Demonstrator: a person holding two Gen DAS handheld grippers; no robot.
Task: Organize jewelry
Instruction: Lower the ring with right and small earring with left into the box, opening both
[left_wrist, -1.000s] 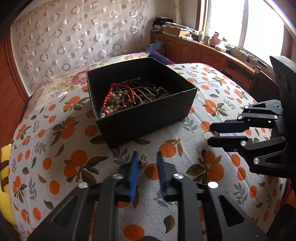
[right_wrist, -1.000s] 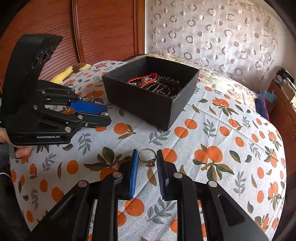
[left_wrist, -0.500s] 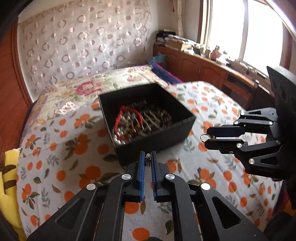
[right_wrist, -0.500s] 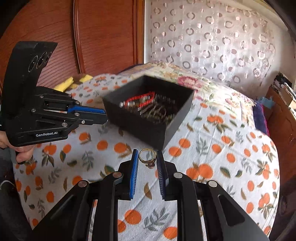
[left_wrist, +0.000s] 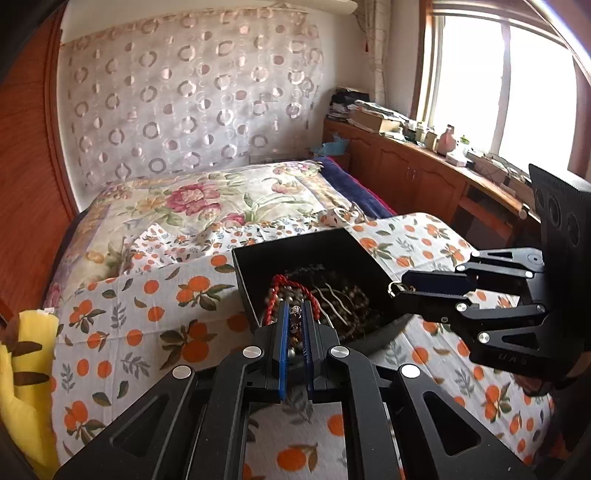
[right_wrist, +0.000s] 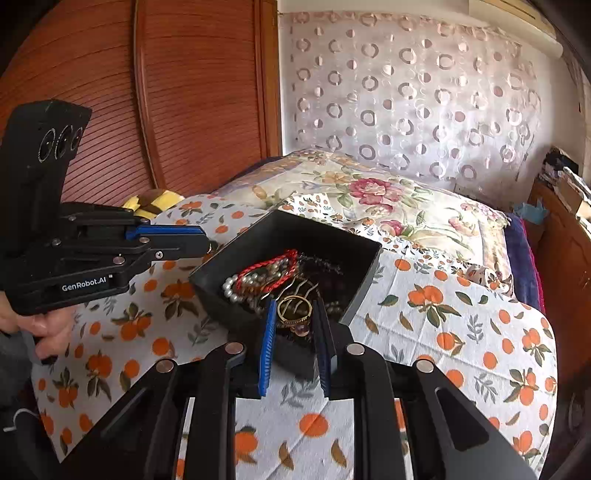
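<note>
A black open box (left_wrist: 306, 247) (right_wrist: 364, 273) sits on the orange-print cloth and holds a red cord bracelet (right_wrist: 266, 267), pearls and hairpins. My left gripper (left_wrist: 294, 317) is shut on a small earring (left_wrist: 294, 323), raised over the box's near edge. My right gripper (right_wrist: 294, 317) is shut on a gold ring (right_wrist: 294, 310) with a dark stone, raised over the box's near side. The right gripper also shows in the left wrist view (left_wrist: 397, 288) with the ring at its tip. The left gripper shows in the right wrist view (right_wrist: 207, 245) beside the box's left corner.
The cloth (right_wrist: 461, 332) covers a bed with a floral quilt (left_wrist: 207, 206) behind the box. A yellow soft toy (left_wrist: 22, 369) lies at the bed's left edge. Wooden cabinets (left_wrist: 413, 177) stand under the window at right. A wooden sliding door (right_wrist: 166, 92) is at left.
Both grippers closed on their pieces, lifted them off the cloth, and moved forward and up over the box.
</note>
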